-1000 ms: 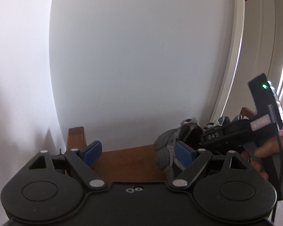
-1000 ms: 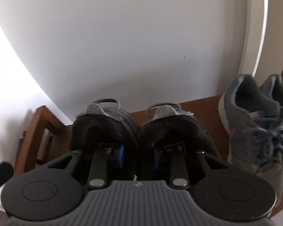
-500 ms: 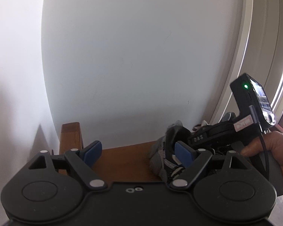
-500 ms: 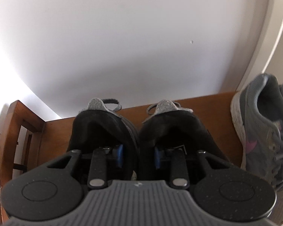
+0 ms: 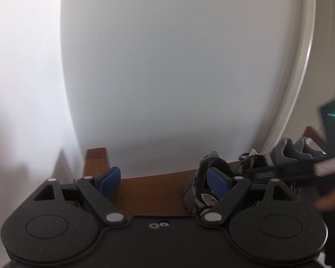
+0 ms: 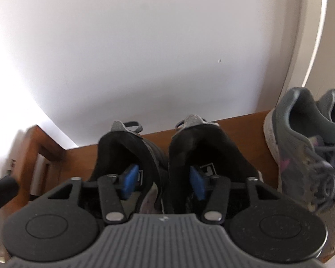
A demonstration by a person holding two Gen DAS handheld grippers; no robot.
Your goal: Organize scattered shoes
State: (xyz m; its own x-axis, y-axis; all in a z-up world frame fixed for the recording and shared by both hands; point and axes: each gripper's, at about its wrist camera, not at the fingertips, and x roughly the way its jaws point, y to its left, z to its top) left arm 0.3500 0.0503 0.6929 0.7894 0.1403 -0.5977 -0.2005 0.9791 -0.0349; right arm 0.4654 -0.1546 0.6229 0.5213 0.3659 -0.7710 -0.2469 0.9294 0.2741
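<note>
Two black shoes (image 6: pixel 122 143) (image 6: pixel 201 143) stand side by side on a wooden shelf (image 6: pixel 234 129), toes toward the white wall. My right gripper (image 6: pixel 163 181) has one blue pad inside each shoe, with the shoes' inner walls between them. Its jaws are opening and the pads stand off those walls. In the left wrist view my left gripper (image 5: pixel 164 179) is open over bare shelf, with nothing between its pads. Its right pad sits just in front of the nearer black shoe (image 5: pixel 194 192). The right gripper's body (image 5: pixel 332 134) shows blurred at the right edge.
A pair of grey sneakers (image 6: pixel 301 138) stands on the shelf right of the black shoes, also seen as grey sneakers (image 5: pixel 285 151) in the left view. The shelf's wooden end post (image 5: pixel 96 158) rises at the left. A hand (image 5: pixel 330 201) holds the right gripper.
The right gripper's pads have spread apart and no longer pinch the black shoes' inner walls. In the left view the right gripper has slid toward the right edge.
</note>
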